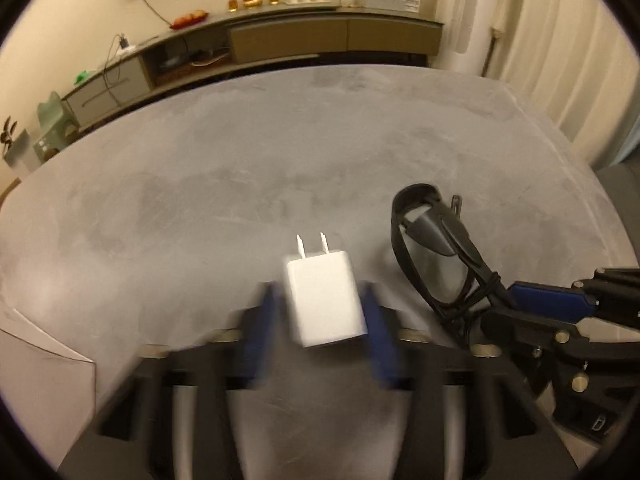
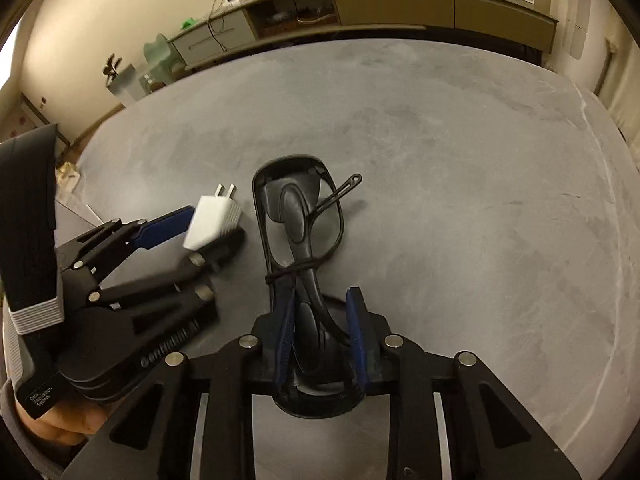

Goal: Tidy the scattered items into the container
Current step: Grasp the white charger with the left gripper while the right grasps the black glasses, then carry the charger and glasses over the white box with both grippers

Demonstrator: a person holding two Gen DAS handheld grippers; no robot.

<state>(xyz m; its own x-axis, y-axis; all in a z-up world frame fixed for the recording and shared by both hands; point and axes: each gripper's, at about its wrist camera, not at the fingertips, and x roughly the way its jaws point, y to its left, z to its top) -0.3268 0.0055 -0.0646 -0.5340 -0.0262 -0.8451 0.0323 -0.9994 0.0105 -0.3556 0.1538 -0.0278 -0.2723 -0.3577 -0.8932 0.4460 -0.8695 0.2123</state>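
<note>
A white plug charger (image 1: 324,300) with two prongs sits between the blue pads of my left gripper (image 1: 322,300), which is shut on it above the grey table (image 1: 280,152). The charger also shows in the right wrist view (image 2: 214,222), with the left gripper (image 2: 208,228) holding it. My right gripper (image 2: 320,328) is shut on folded black glasses (image 2: 300,220), which stick forward over the table. In the left wrist view the glasses (image 1: 432,248) are at the right, held by the right gripper (image 1: 520,304). No container is clearly in view.
A white sheet or box edge (image 1: 44,360) lies at the table's near left. A long sideboard (image 1: 288,40) with small items runs along the far wall. Curtains (image 1: 560,40) hang at the right. The grey table (image 2: 460,160) stretches ahead.
</note>
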